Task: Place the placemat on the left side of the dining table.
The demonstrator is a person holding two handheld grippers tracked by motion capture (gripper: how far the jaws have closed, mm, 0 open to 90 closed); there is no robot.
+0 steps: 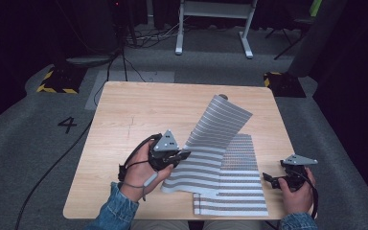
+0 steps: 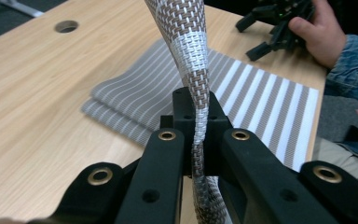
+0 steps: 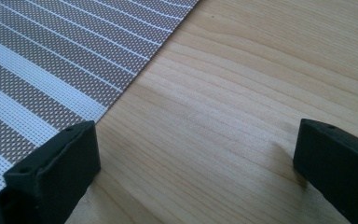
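While the left tool stays out of it, nothing; rather: clamped on the striped mat, the left tool lifts one edge off the desk, so the sheet arches toward one o'clock; a second mat lies flat beneath, at five o'clock; the fold or peel looks begun, not finished, with laying down left; the right tool, jaws apart and holding nothing, rests at four o'clock beside the mat's edge; bare desk lies open from nine to twelve o'clock; the near edge sits close.

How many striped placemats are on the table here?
3: one lifted placemat clamped in the left tongs, and two stacked placemats flat beside the right tongs. More may lie hidden underneath.
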